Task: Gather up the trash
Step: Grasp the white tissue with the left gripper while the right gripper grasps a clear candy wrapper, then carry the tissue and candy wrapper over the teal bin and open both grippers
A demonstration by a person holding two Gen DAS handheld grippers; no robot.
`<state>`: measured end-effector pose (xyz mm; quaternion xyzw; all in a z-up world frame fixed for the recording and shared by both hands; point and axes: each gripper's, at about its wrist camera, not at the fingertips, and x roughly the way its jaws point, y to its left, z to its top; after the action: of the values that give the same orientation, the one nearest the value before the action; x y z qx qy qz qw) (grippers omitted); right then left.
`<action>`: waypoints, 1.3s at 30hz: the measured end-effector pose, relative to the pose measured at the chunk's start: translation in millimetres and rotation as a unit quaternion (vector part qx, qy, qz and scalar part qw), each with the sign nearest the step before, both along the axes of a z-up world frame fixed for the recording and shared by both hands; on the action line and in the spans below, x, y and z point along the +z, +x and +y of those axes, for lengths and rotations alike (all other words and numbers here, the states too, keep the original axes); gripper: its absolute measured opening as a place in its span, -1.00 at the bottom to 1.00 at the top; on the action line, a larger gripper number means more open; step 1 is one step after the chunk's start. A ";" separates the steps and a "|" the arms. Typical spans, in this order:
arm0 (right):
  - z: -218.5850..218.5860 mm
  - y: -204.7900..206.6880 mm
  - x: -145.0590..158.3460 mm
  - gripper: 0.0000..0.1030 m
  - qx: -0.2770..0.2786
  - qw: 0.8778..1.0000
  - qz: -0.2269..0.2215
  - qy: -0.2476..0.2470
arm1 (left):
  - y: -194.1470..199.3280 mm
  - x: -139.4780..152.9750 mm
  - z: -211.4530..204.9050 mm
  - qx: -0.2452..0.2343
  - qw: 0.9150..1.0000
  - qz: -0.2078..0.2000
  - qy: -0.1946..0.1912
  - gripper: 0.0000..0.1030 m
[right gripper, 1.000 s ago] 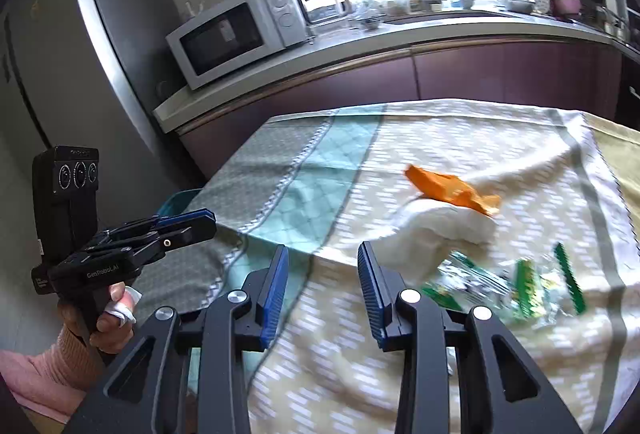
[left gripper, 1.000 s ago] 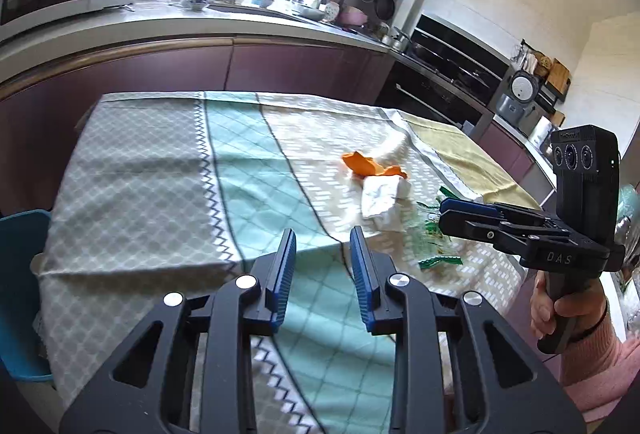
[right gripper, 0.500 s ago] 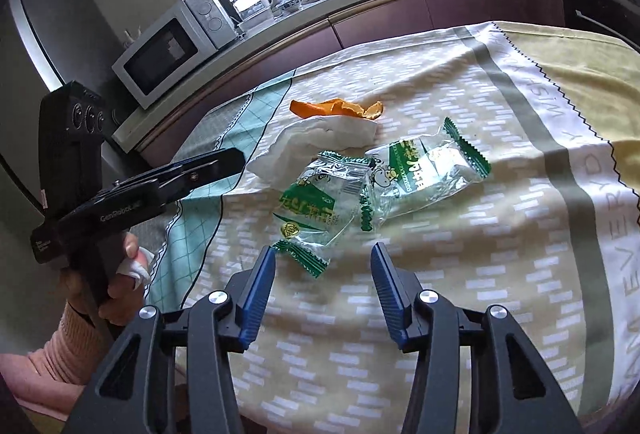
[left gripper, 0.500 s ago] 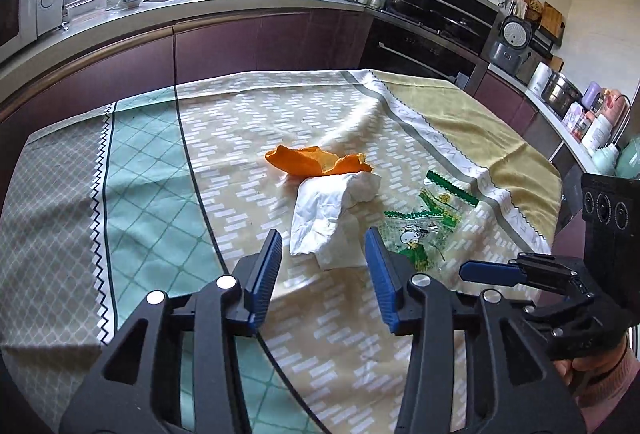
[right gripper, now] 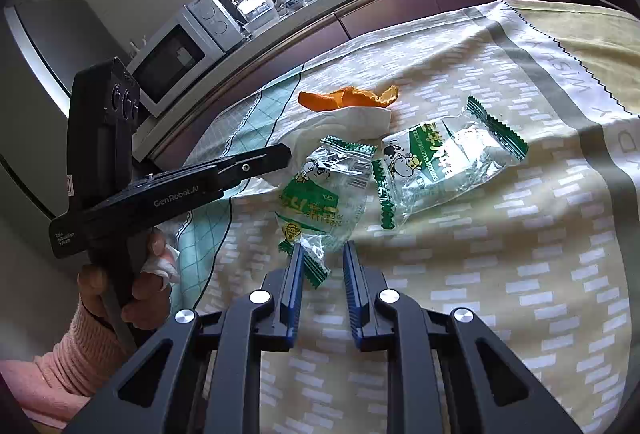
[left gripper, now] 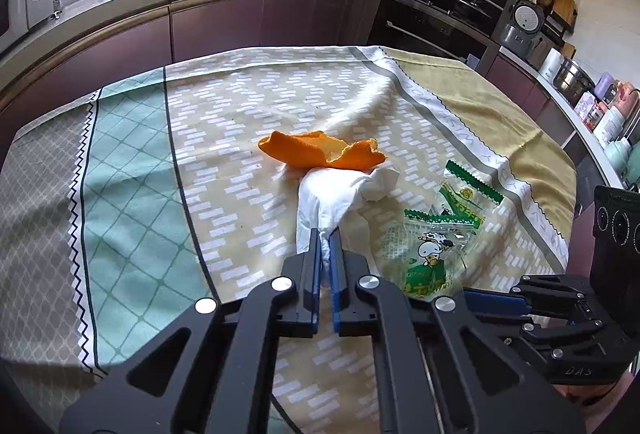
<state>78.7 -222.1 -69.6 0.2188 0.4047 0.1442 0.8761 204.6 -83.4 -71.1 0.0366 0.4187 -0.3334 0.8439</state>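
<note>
Tissue: your left tongs (left gripper: 326,250) have just snapped together on the near tail of the crumpled white tissue (left gripper: 340,193), where half a second back they stood apart, short of it. First piece of trash is in hand, by my reading, though it is not yet lifted off the cloth.

Wrapper: your right tongs (right gripper: 322,266) have dropped in on the nearer snack wrapper (right gripper: 320,189) and are closing now; its crimped green end sits between the pads, one pad right against it, the other not yet touching. Not a grip yet, so finish the squeeze before you pull.

Where it all lies: mid-worktop on the patterned tablecloth (left gripper: 120,201), toward the right edge, the pieces bunched together.

Peel: orange peel (left gripper: 320,151) lies on the far side of the tissue, touching it, untouched by either tool.

Count, tissue: one.

Count, peel: one piece.

Count, wrappers: two, green and clear; the second wrapper (right gripper: 448,161) lies just beside the first, overlapping its edge.

Count, tongs: two pairs, one in each hand.

Left to do: judging by this, peel and second wrapper will need another trip.
</note>
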 end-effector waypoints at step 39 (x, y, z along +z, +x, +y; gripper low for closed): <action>155.0 39.6 72.0 -0.77 0.219 0.971 -0.098 -0.020 | -101.2 107.1 336.3 0.258 0.956 -0.108 -0.090 -0.93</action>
<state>118.3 -67.1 2.4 0.0927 0.3580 0.3449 0.8627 103.4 252.9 36.0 -0.1135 0.2885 -0.1344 0.9412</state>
